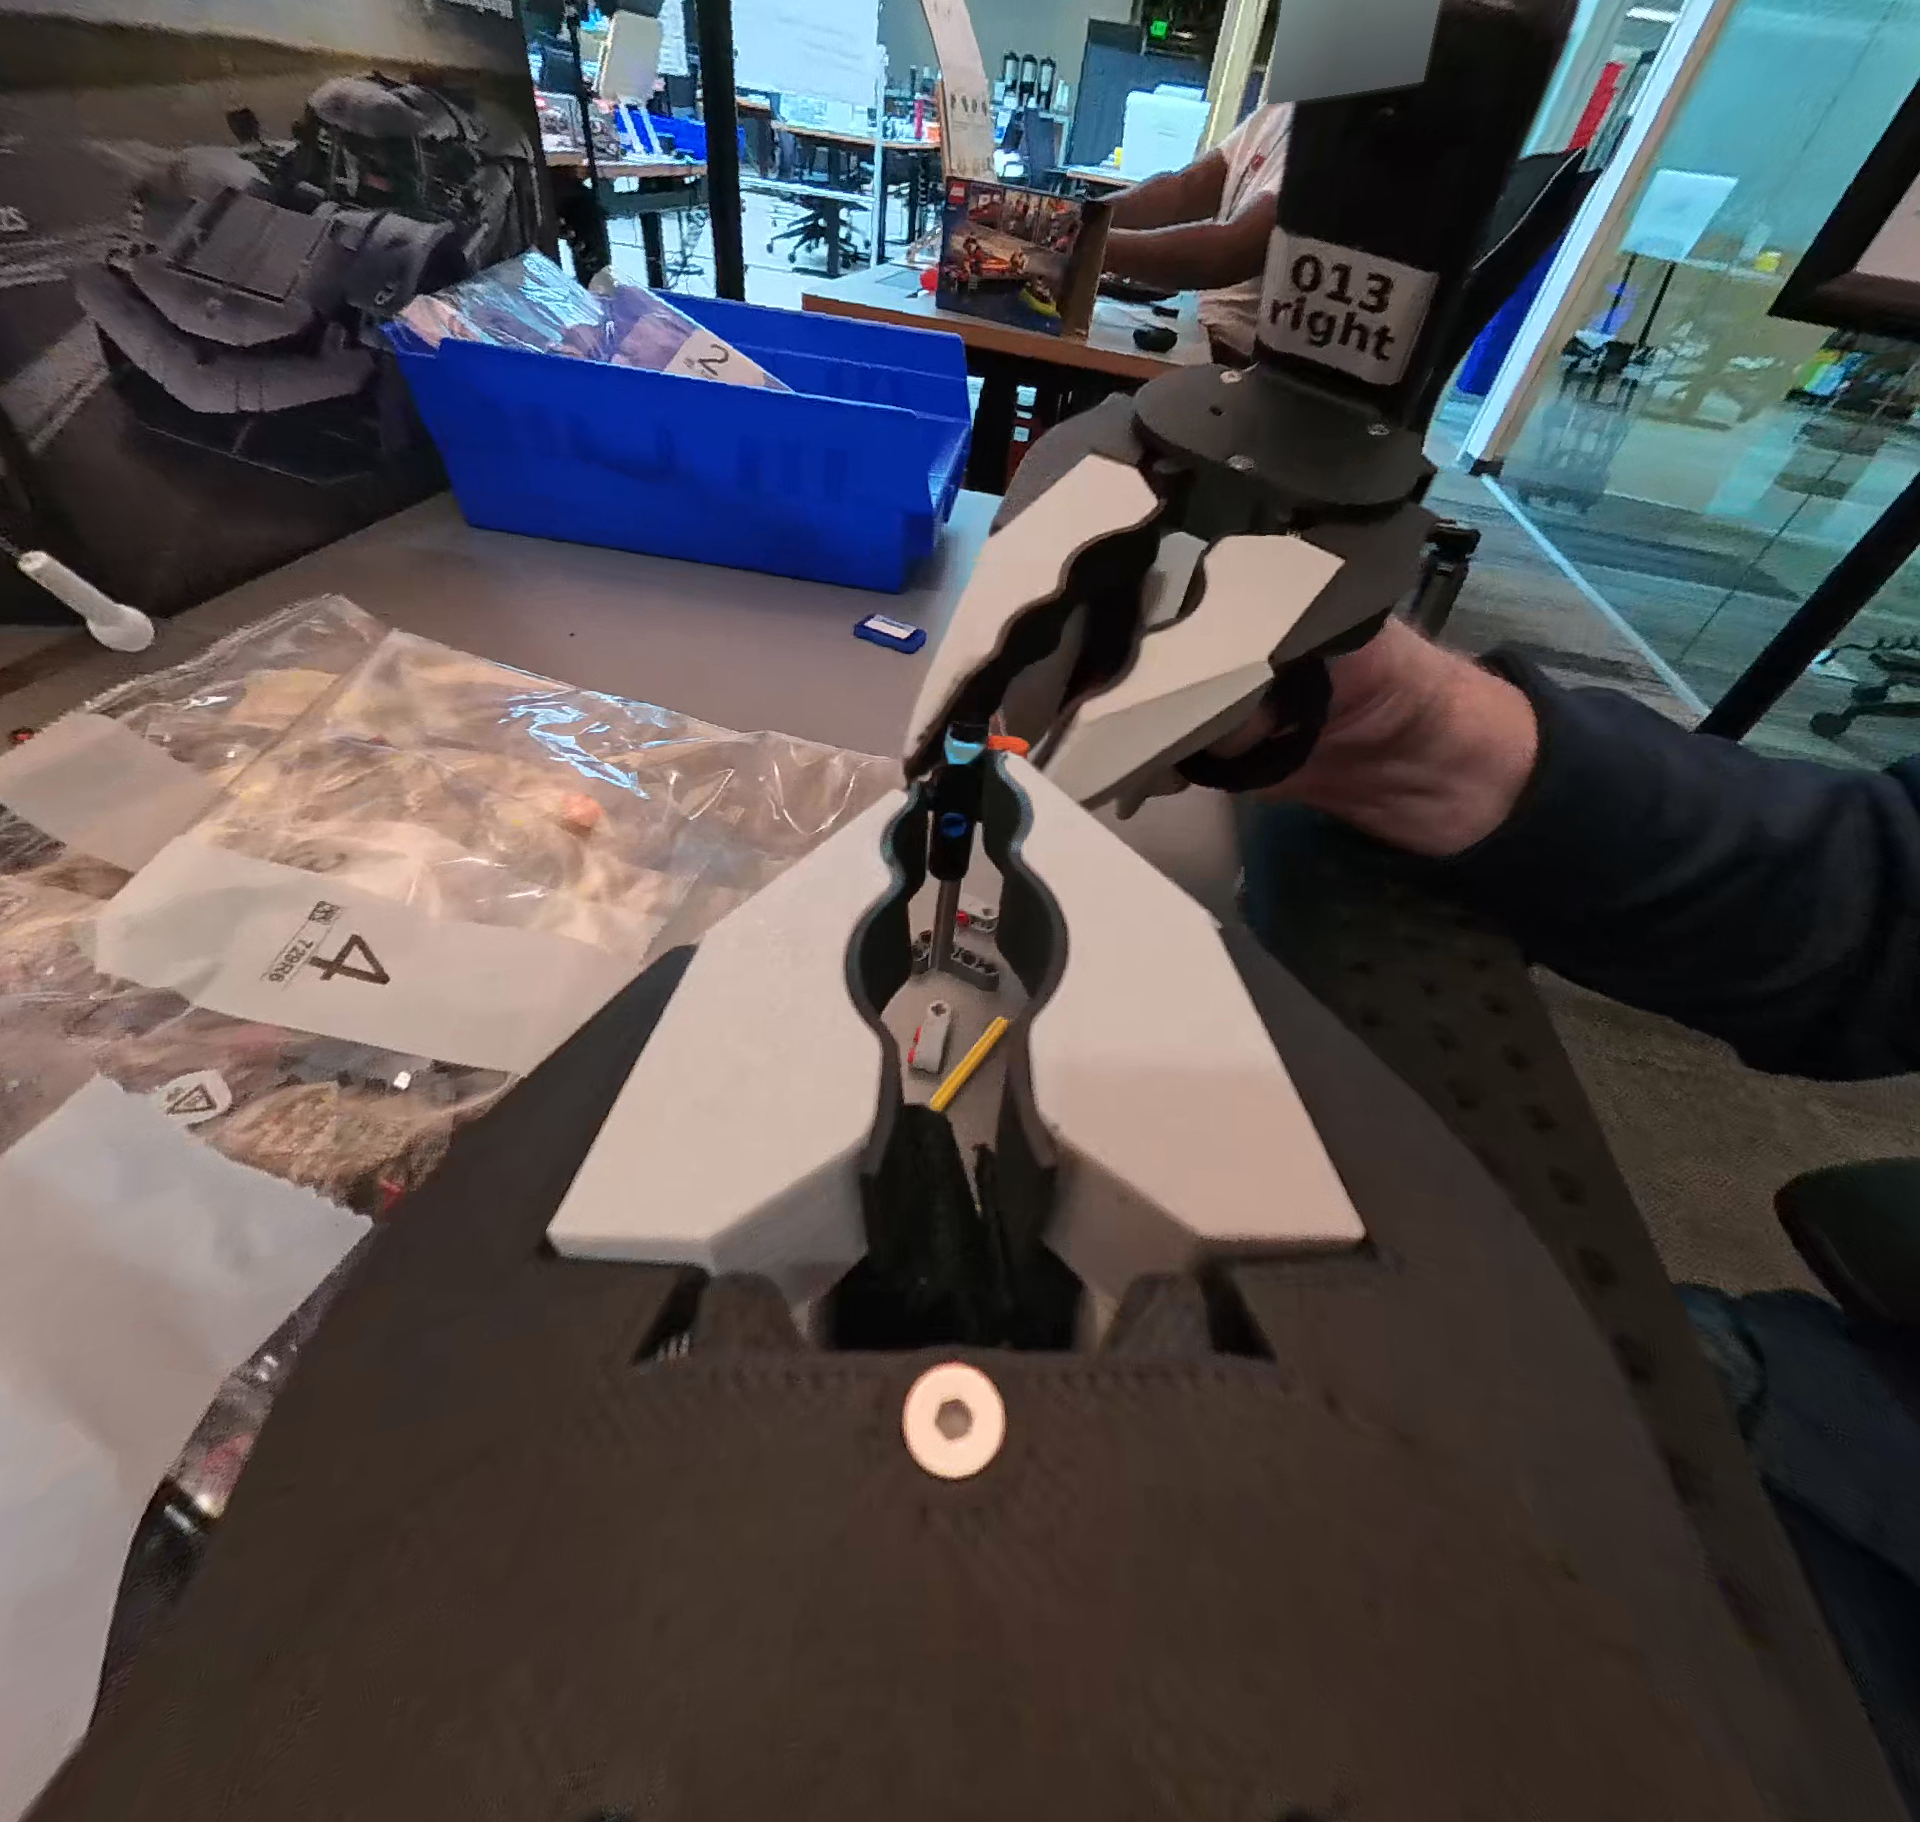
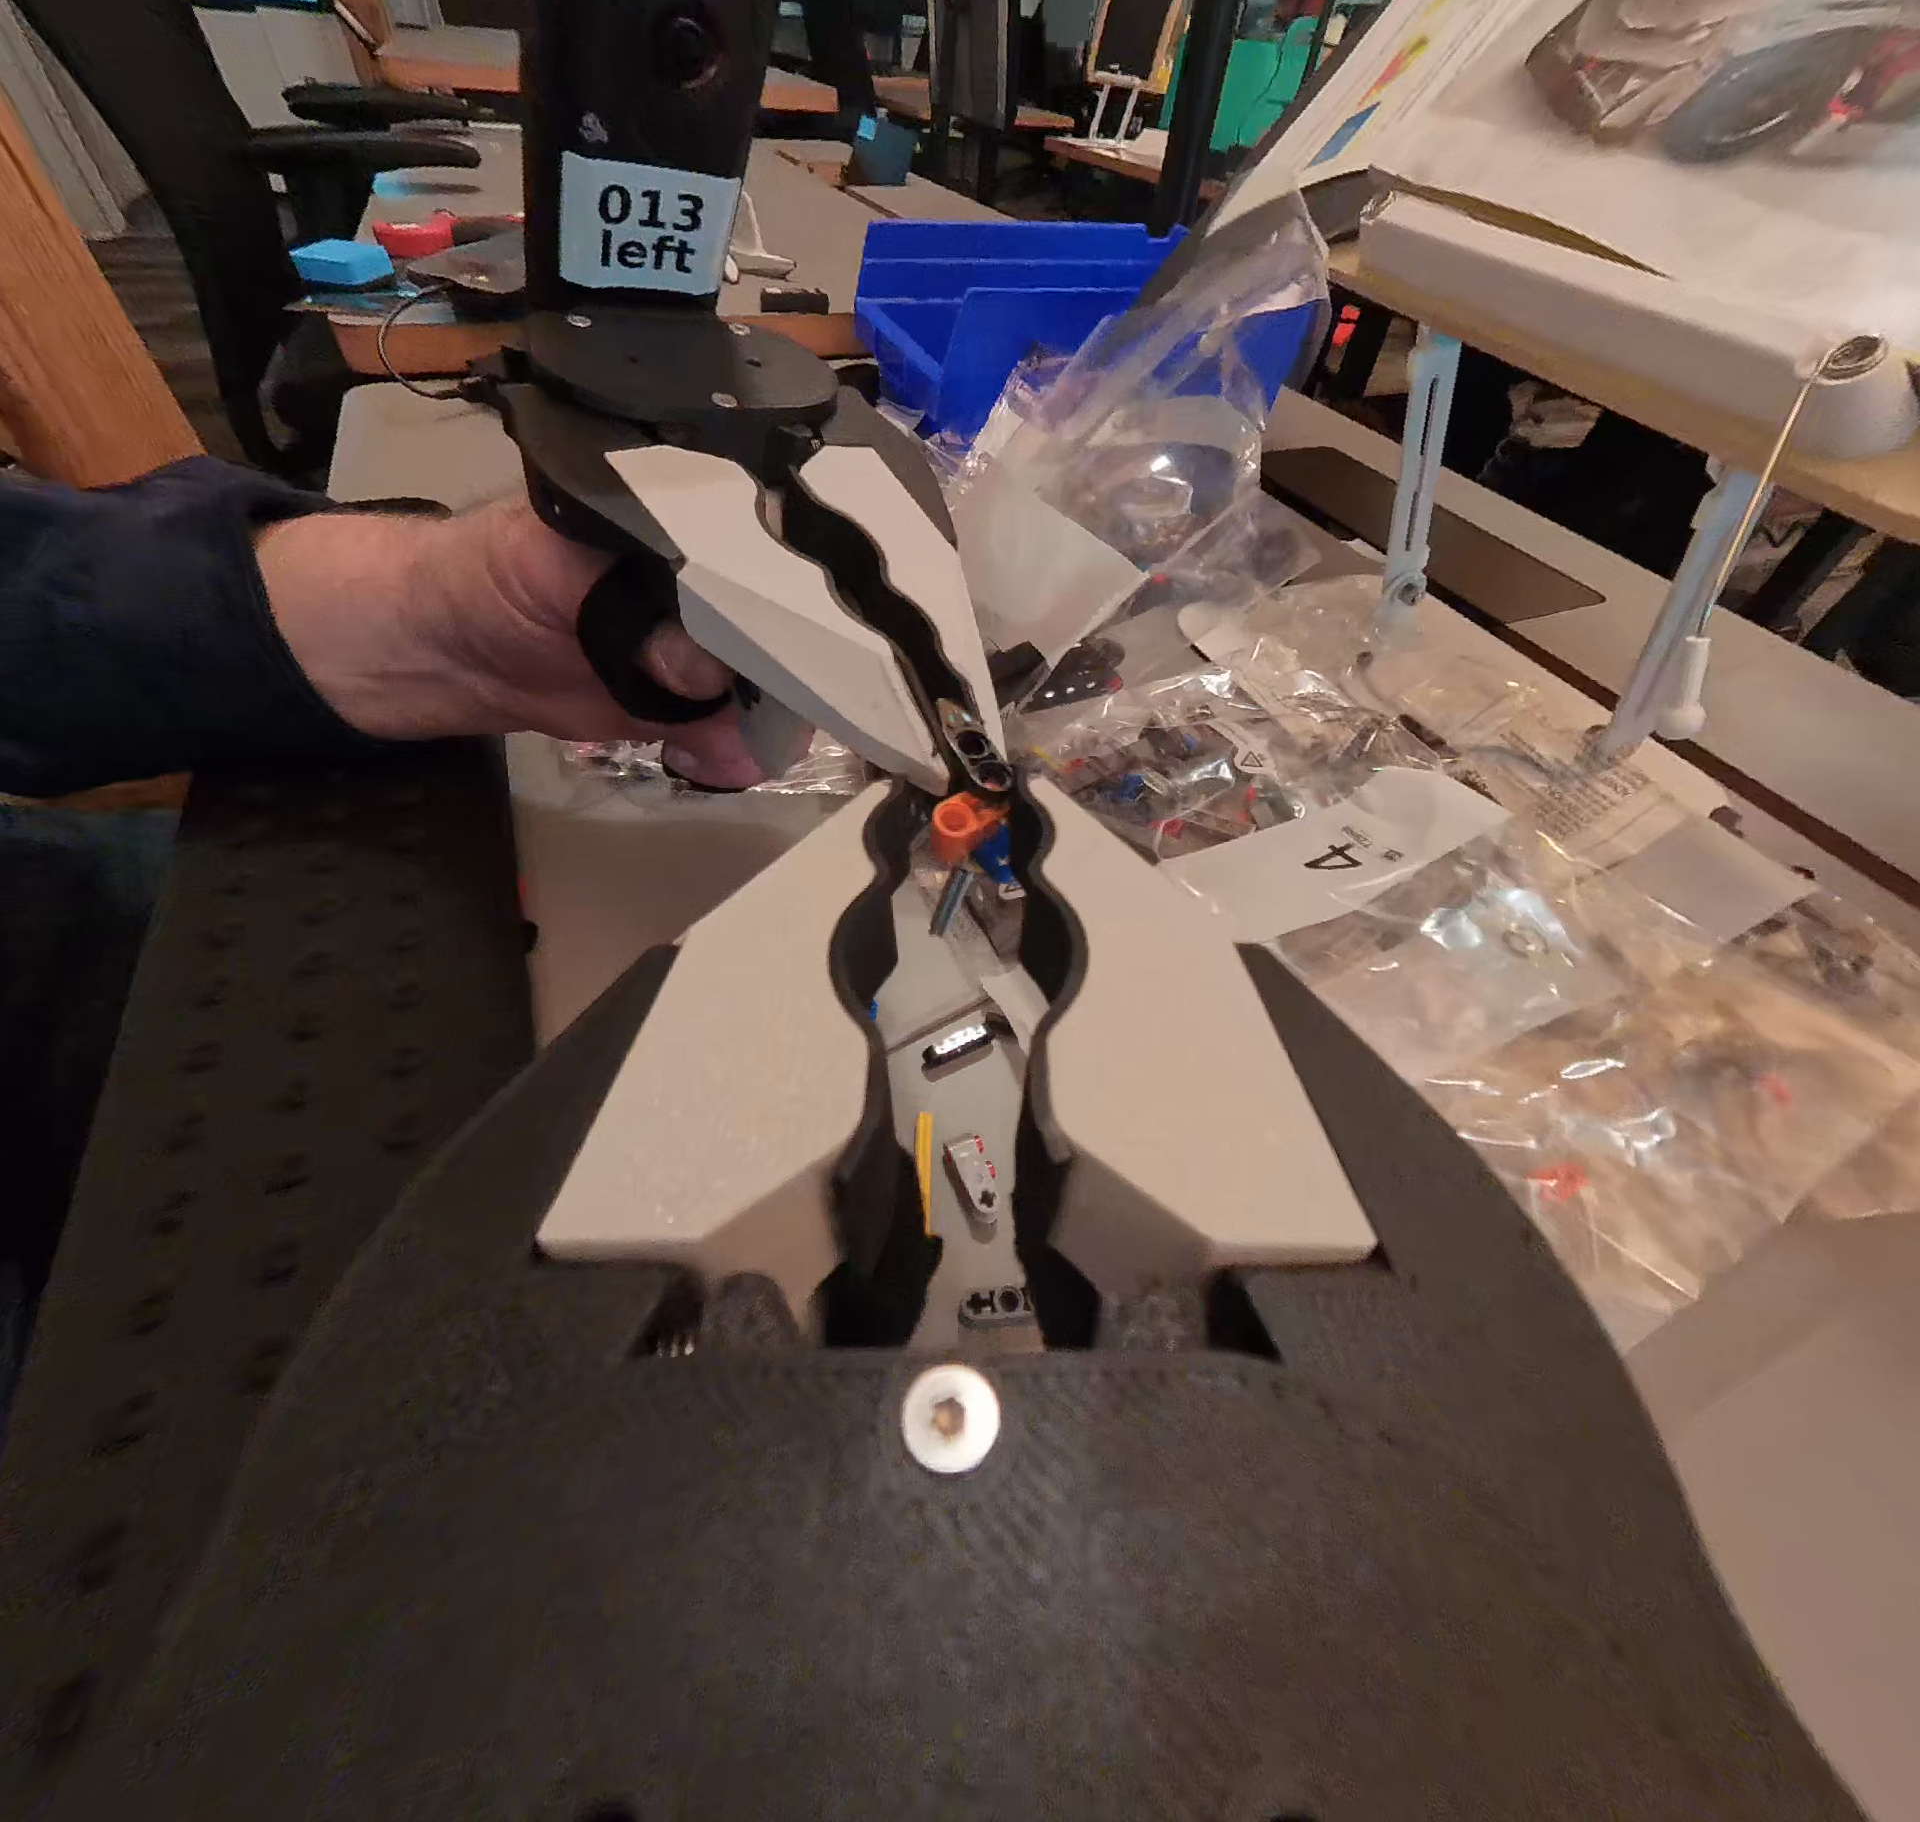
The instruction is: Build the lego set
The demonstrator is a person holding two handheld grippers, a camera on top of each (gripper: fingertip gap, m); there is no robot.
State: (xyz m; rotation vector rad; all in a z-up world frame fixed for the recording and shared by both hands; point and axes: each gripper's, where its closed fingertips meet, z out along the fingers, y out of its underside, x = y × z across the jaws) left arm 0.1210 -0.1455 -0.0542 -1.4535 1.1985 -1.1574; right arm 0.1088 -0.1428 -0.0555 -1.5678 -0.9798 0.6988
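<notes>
**Two grippers met tip to tip over small Lego parts**

The left gripper (image 1: 961,796) is seen with its jaws nearly closed at the tips, a black beam (image 1: 951,827) with blue pins being pinched there. In the right wrist view the same beam (image 2: 977,749) is shown end-on between the left gripper's tips (image 2: 971,754), its round holes facing the camera.

The right gripper (image 2: 961,816) is likewise closed to a narrow gap, and an orange connector (image 2: 961,825) with a blue piece beside it is held at its tips, touching the end of the black beam. From the left wrist view the right gripper (image 1: 961,749) is seen angled down from above right, only a sliver of orange showing at its tips. Each gripper is held by a hand (image 2: 499,629) in a dark sleeve.

Below the jaws, loose parts are laid on the grey table (image 1: 623,609): a yellow axle (image 1: 968,1063), a small white piece (image 1: 932,1032) and a grey beam (image 1: 971,962). To the left of the grippers, clear plastic bags (image 1: 416,785) of parts with white labels are spread out. Farther back, a blue bin (image 1: 686,463) containing another bag is stood beside the dark set box (image 1: 239,214). An instruction booklet (image 2: 1610,89) is propped on a stand at the right of the right wrist view.
</notes>
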